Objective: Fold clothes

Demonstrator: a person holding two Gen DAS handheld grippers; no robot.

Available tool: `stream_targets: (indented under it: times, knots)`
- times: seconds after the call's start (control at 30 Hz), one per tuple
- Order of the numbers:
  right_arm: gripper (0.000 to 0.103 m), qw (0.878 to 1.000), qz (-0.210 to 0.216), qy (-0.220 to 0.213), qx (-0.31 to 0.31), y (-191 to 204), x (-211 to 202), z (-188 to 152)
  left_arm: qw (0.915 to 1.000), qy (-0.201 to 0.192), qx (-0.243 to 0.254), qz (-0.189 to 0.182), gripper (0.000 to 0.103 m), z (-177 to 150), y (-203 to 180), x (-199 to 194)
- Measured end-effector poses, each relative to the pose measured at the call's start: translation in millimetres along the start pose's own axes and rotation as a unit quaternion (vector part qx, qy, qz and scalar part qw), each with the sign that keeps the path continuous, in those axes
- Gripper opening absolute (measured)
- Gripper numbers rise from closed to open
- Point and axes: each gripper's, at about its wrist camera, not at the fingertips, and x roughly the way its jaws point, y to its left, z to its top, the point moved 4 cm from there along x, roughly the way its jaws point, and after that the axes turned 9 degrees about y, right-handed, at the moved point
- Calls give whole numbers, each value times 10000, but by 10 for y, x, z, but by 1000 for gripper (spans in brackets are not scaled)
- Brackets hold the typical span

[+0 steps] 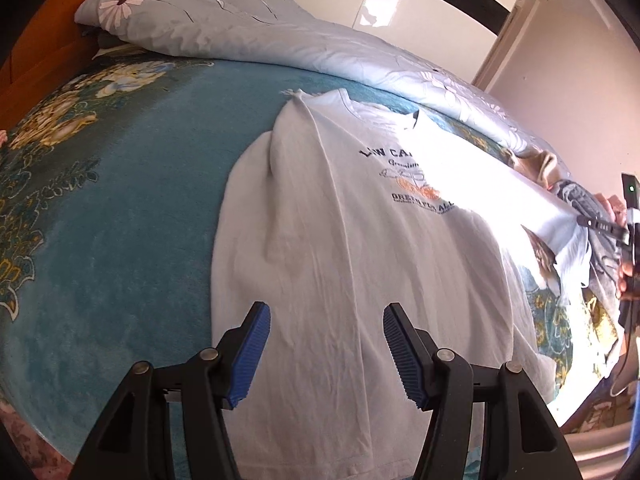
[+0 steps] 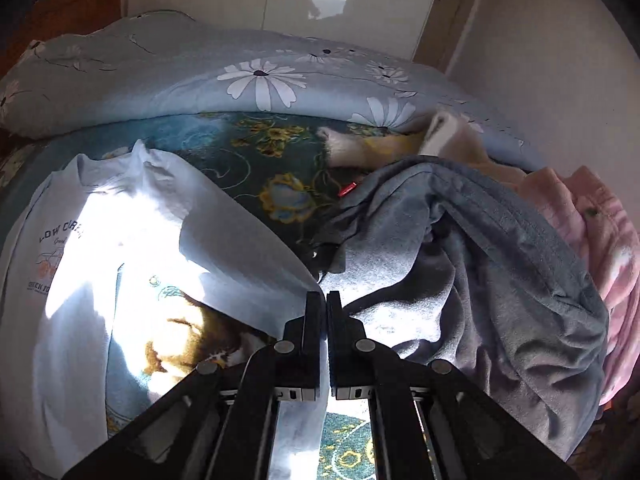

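One white shirt (image 1: 340, 240) lies print-up on the teal bedspread (image 1: 120, 220), its left sleeve already turned in; the right gripper (image 2: 324, 300), jaws pressed together, pinches the other sleeve's edge and holds it off the bed, while the left gripper (image 1: 326, 344) hovers over the hem, jaws spread and empty. The shirt looks light, limp and crease-prone, best taken at hems, sleeve ends or shoulders. Beside it sits one heap (image 2: 480, 280) of at least three more garments: grey, pink, cream.

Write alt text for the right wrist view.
The right gripper is shut on a lifted sleeve of a white T-shirt spread on a teal floral bedspread. A grey garment lies heaped to its right.
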Motion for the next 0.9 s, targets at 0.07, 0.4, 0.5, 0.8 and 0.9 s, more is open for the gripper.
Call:
stream_targets:
  times: [0.07,0.4,0.5,0.8,0.9]
  knots:
    - [3,9995,51,131,300,-76,135,10,9999,84,86,48,63,-38,-51,61]
    - [53,9993,206,-312,68,131,-242,-186,9995,245,116,152,63,-130,-136,220]
    - [58,9978,222,-623,-106,200,-491,-257,9998,205,-1,79,62,-136,-110,228]
    - [62,9964,477,-645,-273,451,-653,-405,9995,-11,-291,-74,4,-133,140,158]
    - [62,9957,562,-652,-328,535,-707,-455,9987,-189,-433,-191,4,-105,316,38]
